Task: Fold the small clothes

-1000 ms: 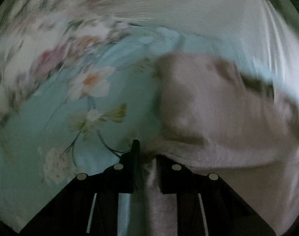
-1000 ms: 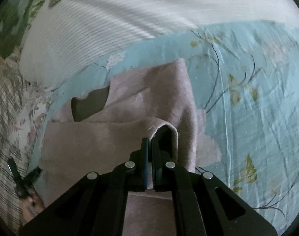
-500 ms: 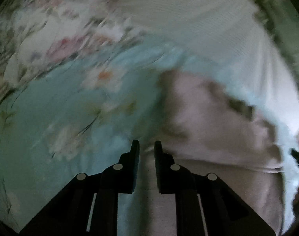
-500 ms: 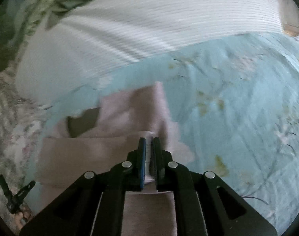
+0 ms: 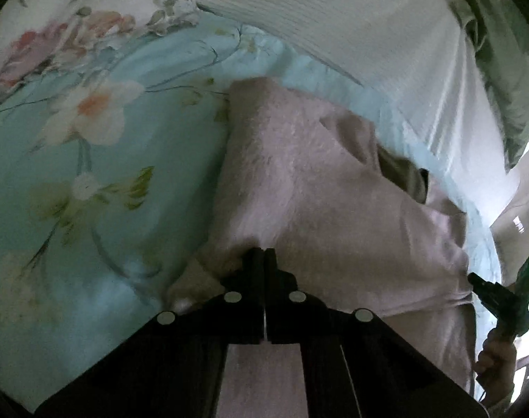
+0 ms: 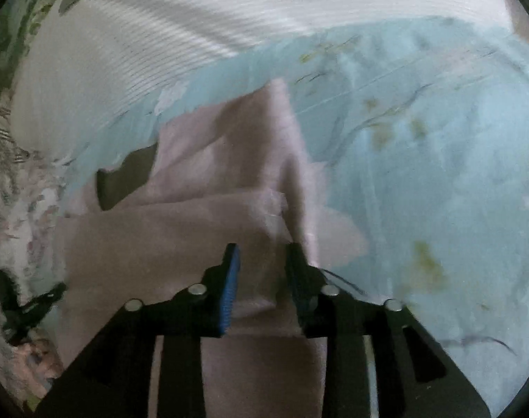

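My right gripper (image 6: 261, 257) has just let go of the pink garment (image 6: 181, 240); my left gripper (image 5: 263, 261) now pinches shut at its edge, suggesting another fold.

Right gripper (image 6: 262, 257) jaws parted, just been opening; folded edge of pink garment (image 6: 201, 230) between fingers, not pinched. Garment lies on blue floral sheet (image 6: 421, 174). Left gripper (image 6: 24, 308) at lower-left edge.

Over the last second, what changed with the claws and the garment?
Right claw has just been opening and let the pink garment fold drop. Left claw has just closed; whether it pinches the garment's edge is unclear. The garment stayed on the floral sheet.
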### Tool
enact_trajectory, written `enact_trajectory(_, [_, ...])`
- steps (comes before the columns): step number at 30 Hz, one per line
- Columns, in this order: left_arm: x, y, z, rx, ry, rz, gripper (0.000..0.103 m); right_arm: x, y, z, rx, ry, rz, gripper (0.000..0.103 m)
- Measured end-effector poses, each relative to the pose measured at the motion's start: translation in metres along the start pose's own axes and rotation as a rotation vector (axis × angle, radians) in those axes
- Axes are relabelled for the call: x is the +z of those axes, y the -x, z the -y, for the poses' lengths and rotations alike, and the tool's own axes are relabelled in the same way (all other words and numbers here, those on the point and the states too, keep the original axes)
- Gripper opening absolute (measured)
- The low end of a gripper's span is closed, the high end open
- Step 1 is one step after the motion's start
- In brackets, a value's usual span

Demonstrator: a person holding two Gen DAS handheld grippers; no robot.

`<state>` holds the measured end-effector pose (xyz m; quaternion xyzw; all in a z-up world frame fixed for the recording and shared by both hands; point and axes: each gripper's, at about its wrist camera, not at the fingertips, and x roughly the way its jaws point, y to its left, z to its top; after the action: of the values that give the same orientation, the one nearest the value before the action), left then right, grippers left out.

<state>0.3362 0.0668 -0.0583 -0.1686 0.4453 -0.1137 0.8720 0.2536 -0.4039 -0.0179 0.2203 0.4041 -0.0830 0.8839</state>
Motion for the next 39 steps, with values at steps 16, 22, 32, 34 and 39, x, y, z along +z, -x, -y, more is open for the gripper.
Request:
enact_trajectory(16, [-0.156,0.140,-0.017,0.037,-0.101,-0.033,0.067,-0.112,0.105,0.038,0.133,0.066,-0.117,0.068])
enact_trajectory(22, [-0.214,0.169,-0.031,-0.056,-0.100,-0.075,0.070,-0.169,0.137,0.045,0.336,0.082,-0.205,0.068])
enact_trajectory(32, [-0.293,0.192,-0.050,-0.246,-0.071,-0.203,0.070,-0.242,0.177,0.051,0.528,0.157,-0.254,0.068])
enact_trajectory(34, [-0.306,0.187,-0.054,-0.259,-0.062,-0.225,0.065,-0.251,0.174,0.053,0.557,0.168,-0.272,0.068])
enact_trajectory(39, [-0.307,0.177,-0.056,-0.291,-0.046,-0.230,0.056,-0.261,0.164,0.046,0.581,0.182,-0.283,0.068])
